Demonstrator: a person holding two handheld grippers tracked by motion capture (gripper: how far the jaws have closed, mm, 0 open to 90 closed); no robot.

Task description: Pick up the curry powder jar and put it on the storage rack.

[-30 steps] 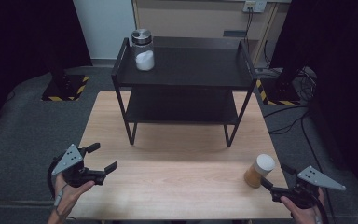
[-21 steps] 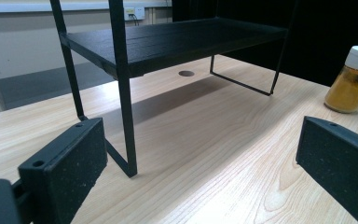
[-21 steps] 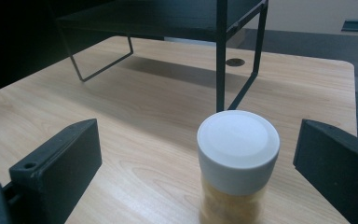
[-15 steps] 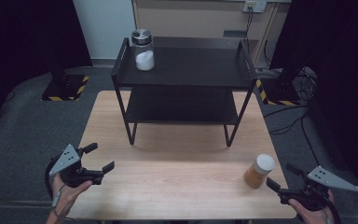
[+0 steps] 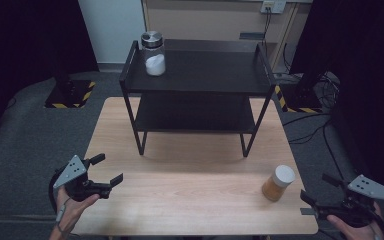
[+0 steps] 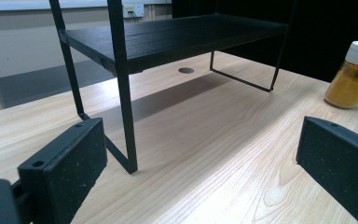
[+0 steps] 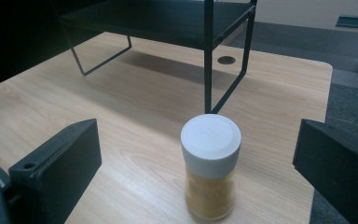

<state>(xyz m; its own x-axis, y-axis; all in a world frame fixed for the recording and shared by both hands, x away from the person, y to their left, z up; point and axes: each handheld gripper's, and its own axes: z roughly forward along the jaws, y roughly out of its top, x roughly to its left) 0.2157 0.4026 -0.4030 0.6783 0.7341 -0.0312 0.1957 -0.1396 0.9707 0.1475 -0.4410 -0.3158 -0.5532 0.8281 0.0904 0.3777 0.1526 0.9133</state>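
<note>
Since a second ago both my tools have drawn back toward me: the right tool [image 5: 316,197] has slid away from the spice jar [image 5: 278,182], which it was almost touching, and the left tool [image 5: 108,169] has sunk a little lower at its corner of the desk [image 5: 190,205].

My right tool is spread wide and holds nothing. Its own view looks straight at the spice jar [image 7: 210,172], which stands upright on the desk just ahead of it, centred in the gap between the two jaws but beyond their tips (white cap, orange-brown powder inside). Past the jar, farther ahead, rises a leg of the black rack [image 7: 208,60].

My left tool is spread too, and empty. It hovers low over the desk [image 6: 205,154], with the nearest rack leg [image 6: 123,93] ahead and a bit toward its left jaw. Far off beyond its right jaw, well apart from it, the spice jar [image 6: 354,73] stands at the other side.

From above, my left hand [image 5: 70,212] grips its tool at the near left corner, and my right hand [image 5: 355,227] grips the other just off the near right edge. The rack [image 5: 200,75] stands well ahead of both tools, and on its top shelf, at the far corner on my left tool's side, sits a glass jar [image 5: 153,53] with a metal lid and something white in it.
</note>
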